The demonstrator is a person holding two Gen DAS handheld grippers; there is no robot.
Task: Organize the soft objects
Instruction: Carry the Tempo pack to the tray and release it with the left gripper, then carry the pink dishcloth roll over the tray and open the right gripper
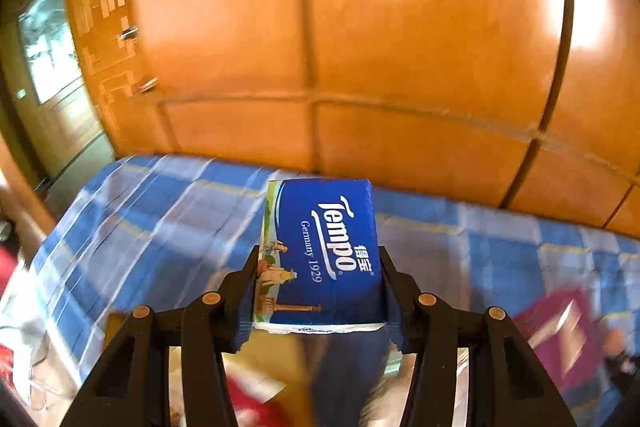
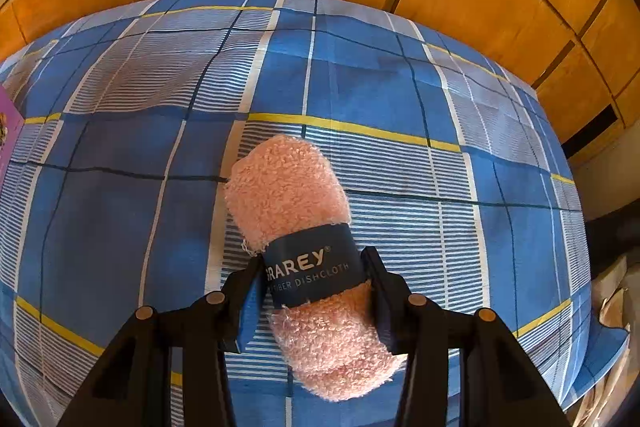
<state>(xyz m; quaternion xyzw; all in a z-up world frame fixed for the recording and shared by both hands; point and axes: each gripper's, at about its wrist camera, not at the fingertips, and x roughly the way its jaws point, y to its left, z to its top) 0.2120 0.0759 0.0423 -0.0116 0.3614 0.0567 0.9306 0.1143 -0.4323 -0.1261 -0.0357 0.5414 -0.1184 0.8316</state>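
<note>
A blue Tempo tissue pack (image 1: 324,251) is held in the air above the blue plaid cloth (image 1: 160,227), with my left gripper (image 1: 318,267) shut on its two long sides. In the right wrist view a rolled pink fluffy dishcloth (image 2: 296,227) with a dark blue paper band lies over the blue plaid cloth (image 2: 360,87). My right gripper (image 2: 314,267) is shut on the dishcloth at the band, and the roll sticks out beyond both ends of the fingers.
Orange wooden wardrobe panels (image 1: 360,27) stand behind the cloth-covered surface. A purple box (image 1: 560,331) shows blurred at the right in the left wrist view, and a purple item's edge (image 2: 8,131) shows at the right wrist view's left border. A glass door (image 1: 48,59) is far left.
</note>
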